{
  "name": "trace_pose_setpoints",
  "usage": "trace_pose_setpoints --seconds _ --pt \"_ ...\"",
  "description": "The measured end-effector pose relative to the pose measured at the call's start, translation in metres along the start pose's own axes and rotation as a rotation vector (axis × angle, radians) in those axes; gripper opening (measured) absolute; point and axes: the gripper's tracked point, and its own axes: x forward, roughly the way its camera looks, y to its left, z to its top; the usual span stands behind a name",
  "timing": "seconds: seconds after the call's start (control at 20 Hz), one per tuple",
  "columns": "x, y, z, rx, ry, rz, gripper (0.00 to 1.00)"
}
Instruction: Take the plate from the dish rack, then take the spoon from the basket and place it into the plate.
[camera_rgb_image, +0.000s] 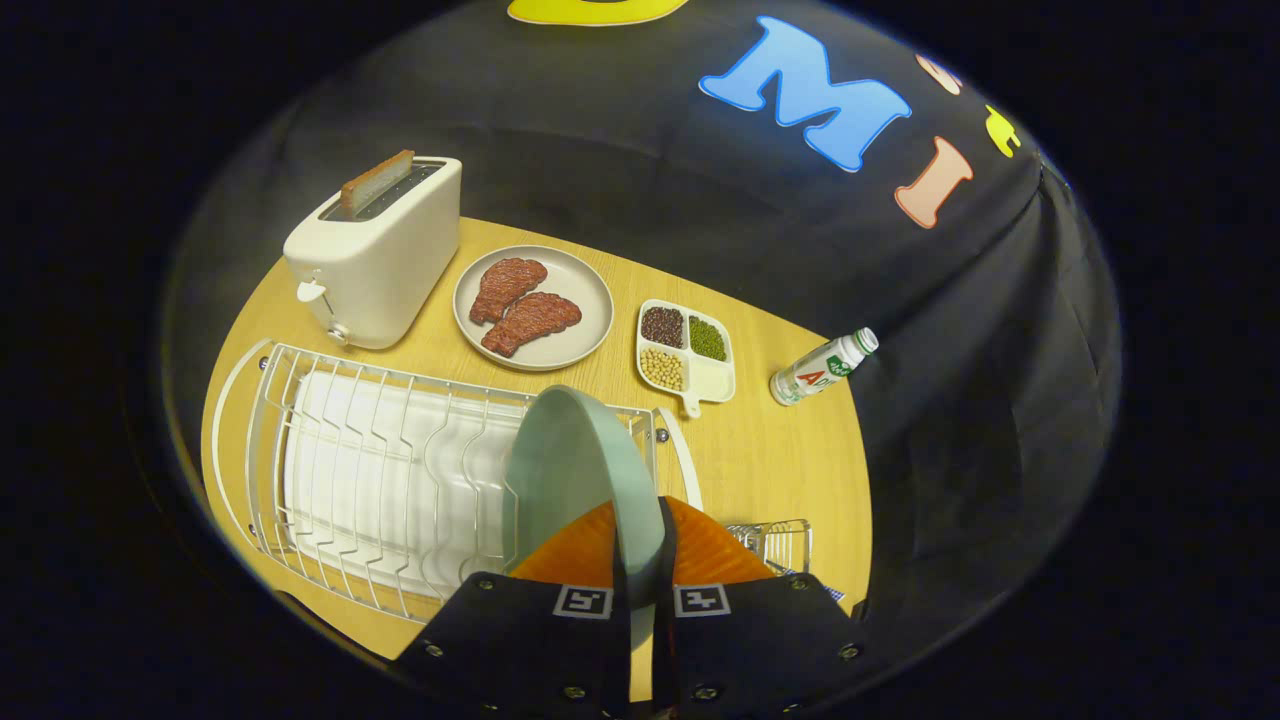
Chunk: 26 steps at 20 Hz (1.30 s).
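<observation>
Over the wooden table (780, 450), claw (640, 570) pinching pale green plate (580, 470) above dish rack (380, 470); dark booth beyond

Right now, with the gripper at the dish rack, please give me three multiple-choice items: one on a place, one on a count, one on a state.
1. Where does the toaster stand?
A. Beyond the dish rack, beside the grey plate of meat
B. Inside the dish rack
C. Next to the bottle

2. How many meat pieces lie on the grey plate?
A. One
B. Two
C. Four

3. What is the gripper doing?
A. Open, away from everything
B. Shut on the bottle
C. Shut on the green plate

Answers:
1. A: the toaster is past the rack's far side, with the grey plate next to it.
2. B: two brown pieces lie side by side.
3. C: both orange fingers press the green plate's rim, and the plate stands on edge at the rack's end.
</observation>
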Motion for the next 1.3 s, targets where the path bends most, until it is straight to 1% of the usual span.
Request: trace_pose_setpoints --seconds 0.15,0.25,0.35,0.55,0.6,0.7,0.85,1.0,1.15,1.3 --pt "-0.015 -0.014 0.021 -0.065 -0.029 -0.132 0.08" --pt "-0.018 -0.015 0.032 -0.090 -0.044 -0.139 0.08" --pt "-0.021 -0.023 0.040 -0.076 -0.068 -0.129 0.08" --pt "-0.028 -0.051 0.037 0.007 -0.055 -0.099 0.08" --pt "-0.030 -0.058 0.034 0.030 -0.049 -0.086 0.08" --pt "-0.034 -0.070 0.030 0.074 -0.054 -0.032 0.08" --pt "-0.041 -0.098 0.014 0.180 -0.077 0.077 0.08" --pt "-0.042 -0.129 -0.013 0.310 -0.057 0.182 0.08" --pt "-0.038 -0.163 -0.038 0.390 -0.034 0.241 0.08" --pt "-0.036 -0.189 -0.057 0.442 -0.023 0.296 0.08"
